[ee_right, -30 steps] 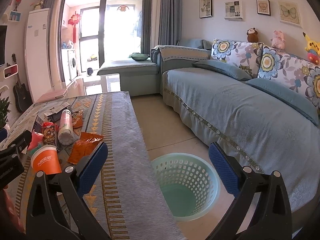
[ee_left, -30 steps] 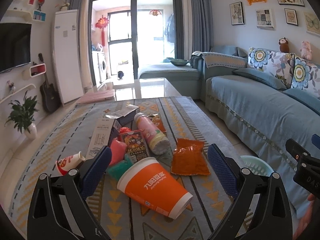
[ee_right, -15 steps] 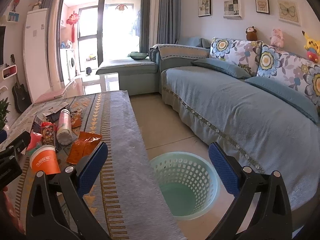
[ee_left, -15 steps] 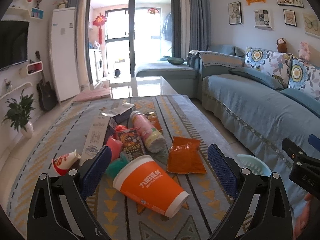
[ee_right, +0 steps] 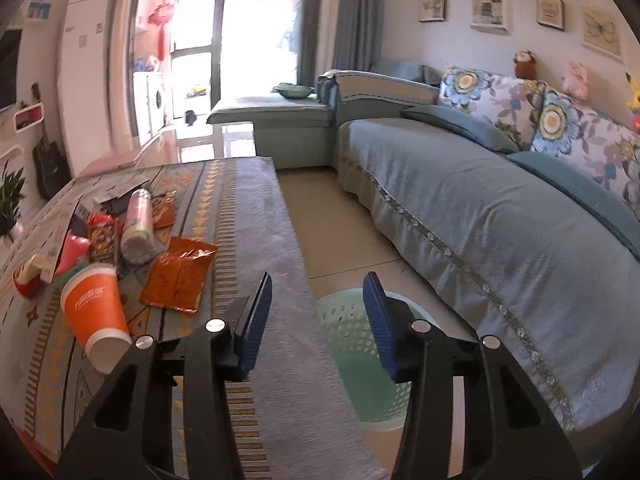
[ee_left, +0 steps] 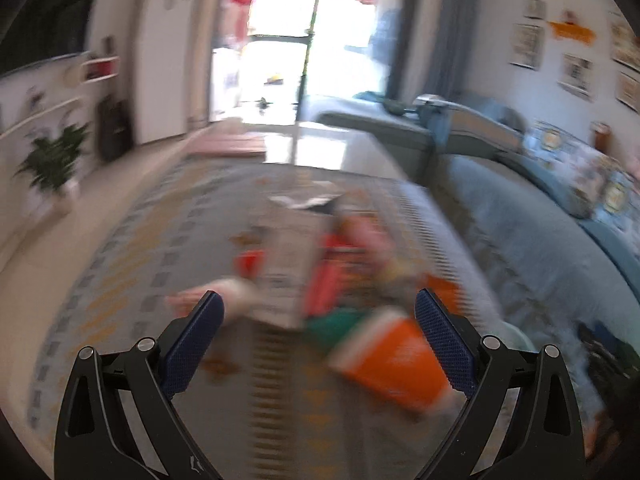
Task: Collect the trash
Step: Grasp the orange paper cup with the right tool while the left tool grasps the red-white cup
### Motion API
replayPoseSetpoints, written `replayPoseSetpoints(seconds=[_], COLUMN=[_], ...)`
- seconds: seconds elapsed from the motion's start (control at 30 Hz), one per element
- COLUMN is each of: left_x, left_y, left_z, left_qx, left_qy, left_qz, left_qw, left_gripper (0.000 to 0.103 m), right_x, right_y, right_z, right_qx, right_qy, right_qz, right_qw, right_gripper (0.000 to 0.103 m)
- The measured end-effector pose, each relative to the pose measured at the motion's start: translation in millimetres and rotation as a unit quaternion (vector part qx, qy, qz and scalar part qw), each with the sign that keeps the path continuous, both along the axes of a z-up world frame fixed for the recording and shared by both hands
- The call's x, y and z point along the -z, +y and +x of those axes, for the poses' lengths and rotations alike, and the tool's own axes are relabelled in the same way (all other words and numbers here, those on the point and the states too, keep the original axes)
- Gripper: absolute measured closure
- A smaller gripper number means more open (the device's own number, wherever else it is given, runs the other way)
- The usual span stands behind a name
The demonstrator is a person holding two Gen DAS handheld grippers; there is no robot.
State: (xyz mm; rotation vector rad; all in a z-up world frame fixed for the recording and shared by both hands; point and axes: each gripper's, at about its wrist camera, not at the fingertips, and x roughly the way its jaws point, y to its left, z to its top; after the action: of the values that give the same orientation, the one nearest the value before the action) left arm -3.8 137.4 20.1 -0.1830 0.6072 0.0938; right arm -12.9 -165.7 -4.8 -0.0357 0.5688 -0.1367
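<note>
Trash lies in a pile on the patterned table cloth [ee_right: 248,216]: an orange paper cup [ee_right: 94,306] on its side, an orange snack bag [ee_right: 180,276], a pink bottle [ee_right: 138,226], a white carton and small wrappers. The left wrist view is blurred; the orange cup [ee_left: 394,364] lies low right, close to the right finger. My left gripper [ee_left: 318,316] is open and empty above the pile. My right gripper [ee_right: 318,308] is partly open and empty, at the table's right edge over the mint green basket [ee_right: 360,332] on the floor.
A blue sofa [ee_right: 480,208] with flowered cushions runs along the right. A strip of tiled floor [ee_right: 332,236] lies between table and sofa. A potted plant [ee_left: 56,164], a white fridge and a glass door stand at the back left.
The left gripper has swung fast to the left, blurring its view; the orange cup now sits at its right finger. The right gripper's jaws have narrowed and its view has turned left.
</note>
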Motion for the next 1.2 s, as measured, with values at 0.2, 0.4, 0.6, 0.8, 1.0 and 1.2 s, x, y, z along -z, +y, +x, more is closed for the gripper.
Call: replayPoseSetpoints(seconds=[0.2, 0.4, 0.6, 0.8, 1.0, 1.2], left_x=[41.4, 70.5, 81.5, 93.0, 98.2, 94.1], left_y=[59.2, 71.2, 80.0, 85.6, 88.4, 92.9], left_z=[22.9, 46.8, 68.9, 80.0, 89.1, 82.1], left_qx=[0.018, 0.037, 0.063, 0.082, 0.092, 0.085], left_qy=[0.054, 0.077, 0.097, 0.122, 0.128, 0.113], left_qz=[0.054, 0.103, 0.140, 0.149, 0.124, 0.084], left_qw=[0.9969, 0.9910, 0.9834, 0.9777, 0.9797, 0.9864], left_gripper=[0.009, 0.010, 0.013, 0.022, 0.042, 0.043], right_x=[8.6, 13.9, 22.4, 48.5, 65.6, 84.2], right_y=[22.1, 48.4, 100.9, 140.3, 146.4, 163.9], right_z=[3.6, 15.6, 29.8, 60.8, 91.6, 94.8], right_qx=[-0.020, -0.062, -0.173, -0.236, -0.271, -0.301], right_qy=[0.007, 0.025, 0.057, 0.120, 0.179, 0.233], right_qz=[-0.015, -0.005, 0.036, 0.055, 0.128, 0.168], right_qw=[1.000, 0.998, 0.983, 0.963, 0.937, 0.909], right_gripper=[0.059, 0.059, 0.047, 0.038, 0.028, 0.027])
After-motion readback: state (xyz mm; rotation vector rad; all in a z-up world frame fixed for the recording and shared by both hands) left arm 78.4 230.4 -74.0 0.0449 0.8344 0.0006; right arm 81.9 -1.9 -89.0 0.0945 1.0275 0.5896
